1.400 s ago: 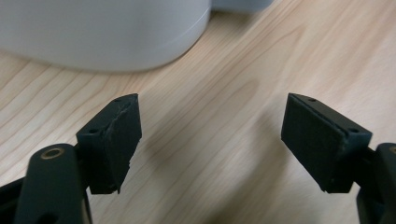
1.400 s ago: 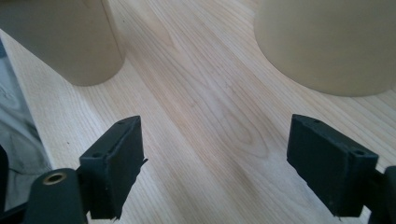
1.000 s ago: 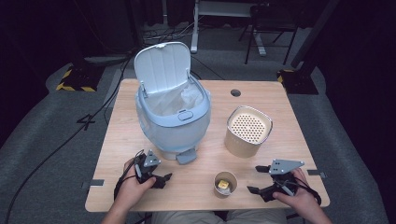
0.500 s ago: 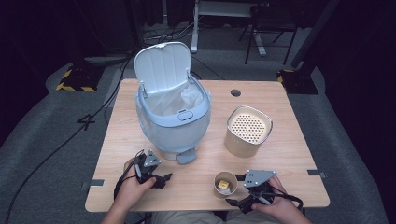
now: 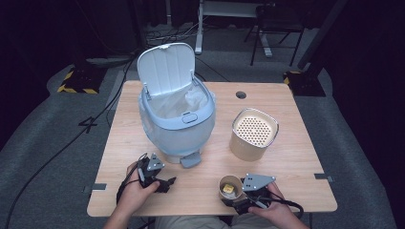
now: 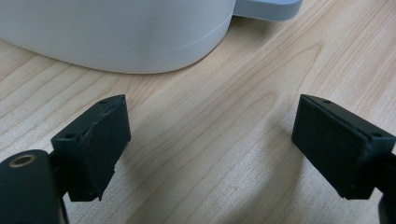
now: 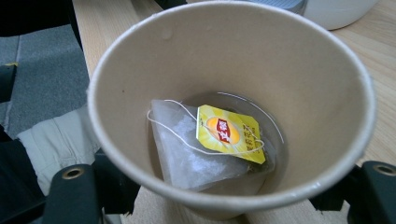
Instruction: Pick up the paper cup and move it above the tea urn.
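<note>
From above, a pale blue lidded plastic bin (image 5: 176, 114) stands open beside a perforated-top tan canister (image 5: 253, 134). The left gripper (image 6: 210, 140) gapes wide over bare wooden table (image 6: 224, 116). The right gripper (image 7: 219, 196) brackets a brown paper cup (image 7: 140, 60) holding a yellow-tagged teabag (image 7: 201, 149); whether it grips, I cannot tell.

Matt paper cup (image 7: 224, 70), grained wooden table (image 6: 224, 140)

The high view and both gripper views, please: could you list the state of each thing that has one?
Bin: lid up, liner inside.
Paper cup: upright, holds a tea bag with a yellow tag.
Tan canister: upright, perforated lid on.
Left hand-held gripper: open, jaws wide apart over bare table.
Right hand-held gripper: jaws on either side of the cup; grip unclear.
</note>
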The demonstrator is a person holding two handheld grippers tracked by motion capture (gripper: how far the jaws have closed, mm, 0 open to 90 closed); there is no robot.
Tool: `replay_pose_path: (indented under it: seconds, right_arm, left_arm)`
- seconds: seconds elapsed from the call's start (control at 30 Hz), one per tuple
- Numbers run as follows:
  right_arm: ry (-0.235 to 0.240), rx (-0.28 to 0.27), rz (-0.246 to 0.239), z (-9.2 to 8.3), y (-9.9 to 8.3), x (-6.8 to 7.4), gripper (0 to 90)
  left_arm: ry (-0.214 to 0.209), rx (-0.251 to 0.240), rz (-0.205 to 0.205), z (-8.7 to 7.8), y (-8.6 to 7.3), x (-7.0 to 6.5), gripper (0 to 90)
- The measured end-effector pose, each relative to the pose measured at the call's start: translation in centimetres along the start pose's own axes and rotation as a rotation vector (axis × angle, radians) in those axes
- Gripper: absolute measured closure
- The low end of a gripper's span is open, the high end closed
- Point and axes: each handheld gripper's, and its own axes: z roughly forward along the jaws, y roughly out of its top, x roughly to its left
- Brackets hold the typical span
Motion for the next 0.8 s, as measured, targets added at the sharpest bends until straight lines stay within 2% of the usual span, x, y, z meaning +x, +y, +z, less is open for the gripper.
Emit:
replay_pose_path:
  seconds: [0.27, 0.43, 0.57, 0.8]
  right_arm:
    - [0.007, -0.005, -0.007, -0.1, 0.0, -0.1, 29.2]
    - [0.012, -0.025, -0.012, -0.8, 0.3, -0.3, 30.1]
    - [-0.010, -0.046, 0.005, -2.0, 0.9, -0.5, 30.2]
    - [-0.076, -0.069, 0.039, -4.0, 2.6, -1.4, 30.5]
  left_arm:
    - [0.000, 0.001, 0.000, 0.0, 0.0, 0.0, 12.1]
    - [0.000, 0.000, 0.000, 0.0, 0.0, 0.0, 12.1]
    - [0.000, 0.001, 0.000, 0.0, 0.0, 0.0, 12.1]
    - [0.002, 0.000, -0.003, 0.0, 0.0, 0.0, 11.8]
